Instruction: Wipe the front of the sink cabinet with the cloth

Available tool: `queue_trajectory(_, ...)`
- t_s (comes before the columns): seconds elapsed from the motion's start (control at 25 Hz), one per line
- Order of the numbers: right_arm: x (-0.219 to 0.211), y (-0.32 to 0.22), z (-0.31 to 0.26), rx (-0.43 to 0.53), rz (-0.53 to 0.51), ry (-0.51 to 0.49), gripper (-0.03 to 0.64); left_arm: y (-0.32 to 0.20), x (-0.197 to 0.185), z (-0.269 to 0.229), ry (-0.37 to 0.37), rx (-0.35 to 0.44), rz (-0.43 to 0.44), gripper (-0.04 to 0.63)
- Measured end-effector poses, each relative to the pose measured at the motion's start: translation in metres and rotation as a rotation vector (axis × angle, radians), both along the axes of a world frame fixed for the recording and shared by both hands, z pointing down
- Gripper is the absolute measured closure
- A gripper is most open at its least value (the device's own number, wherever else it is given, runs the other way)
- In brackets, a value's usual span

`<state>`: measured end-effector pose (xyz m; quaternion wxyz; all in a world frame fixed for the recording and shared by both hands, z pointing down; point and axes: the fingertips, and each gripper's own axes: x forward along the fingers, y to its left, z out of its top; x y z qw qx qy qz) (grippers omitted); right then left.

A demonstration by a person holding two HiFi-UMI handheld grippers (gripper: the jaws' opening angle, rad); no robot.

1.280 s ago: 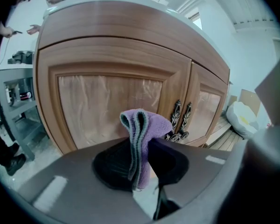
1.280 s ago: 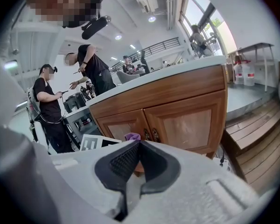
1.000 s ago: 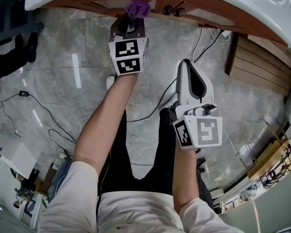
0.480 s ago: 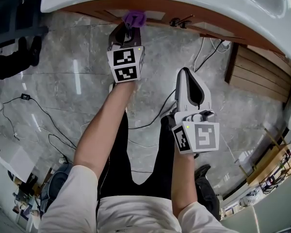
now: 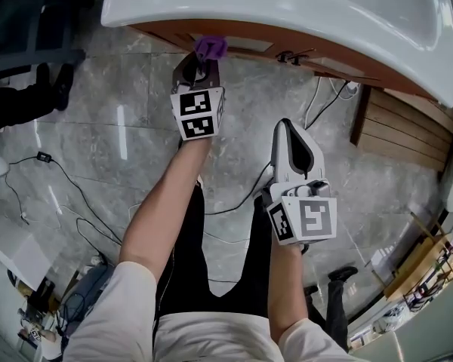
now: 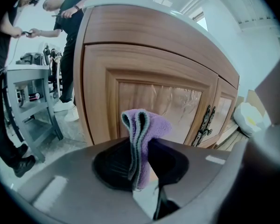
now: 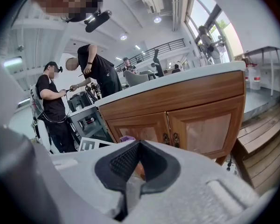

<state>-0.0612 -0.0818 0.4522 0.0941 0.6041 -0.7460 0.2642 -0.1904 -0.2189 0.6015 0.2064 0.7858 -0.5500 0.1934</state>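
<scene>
A folded purple cloth [image 6: 142, 129] sticks up from my left gripper [image 6: 141, 164], whose jaws are shut on it. In the head view the cloth [image 5: 211, 47] touches or nearly touches the wooden sink cabinet front [image 5: 249, 44] under the white sink top [image 5: 302, 10]. The left gripper [image 5: 200, 65] points at the left door panel [image 6: 154, 101]. My right gripper [image 5: 291, 143] hangs back over the floor, jaws shut with nothing between them. Its view shows the cabinet [image 7: 186, 120] with both doors some way ahead, and the cloth [image 7: 127, 138] as a small purple spot.
Dark metal door handles [image 6: 205, 122] sit where the two doors meet. Wooden slats [image 5: 404, 111] lie on the floor to the right. Cables [image 5: 60, 187] trail over the grey tiled floor. Two people [image 7: 84, 83] stand by a grey cart [image 6: 32, 101] to the left.
The view has shifted so the sink and cabinet sit further right. My left gripper stays at the cabinet front with the cloth; the right gripper has dropped slightly lower in view.
</scene>
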Motion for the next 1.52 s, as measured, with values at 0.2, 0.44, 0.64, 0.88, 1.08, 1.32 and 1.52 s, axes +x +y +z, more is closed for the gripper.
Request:
queue_trajectory(0.2,-0.011,0.004,-0.004,0.001,-0.005,0.004,0.617,0.001,-0.012,-0.003,-0.002,0.011,0.002,0.518)
queue_trajectory(0.44,-0.022,0.006,-0.003,0.007,-0.002,0.004,0.617,-0.005,-0.033,0.000,-0.012,0.025,-0.006,0.518)
queue_trajectory(0.64,-0.033,0.008,0.000,0.003,-0.006,0.001,0.617,-0.004,-0.047,0.004,-0.009,0.025,-0.005,0.518)
queue_trajectory(0.88,-0.043,0.010,0.003,0.000,-0.005,0.003,0.617,-0.005,-0.057,0.008,-0.006,0.029,-0.002,0.518)
queue_trajectory(1.08,-0.041,0.011,0.007,-0.005,0.007,0.003,0.617,-0.005,-0.076,0.015,0.009,0.007,-0.052,0.518)
queue_trajectory(1.32,-0.052,0.013,0.015,-0.011,0.002,-0.007,0.617,-0.005,-0.105,0.023,0.043,-0.008,-0.142,0.518)
queue_trajectory(1.52,-0.054,0.015,0.023,-0.017,0.008,-0.014,0.617,-0.002,-0.113,0.036,0.086,-0.026,-0.182,0.518)
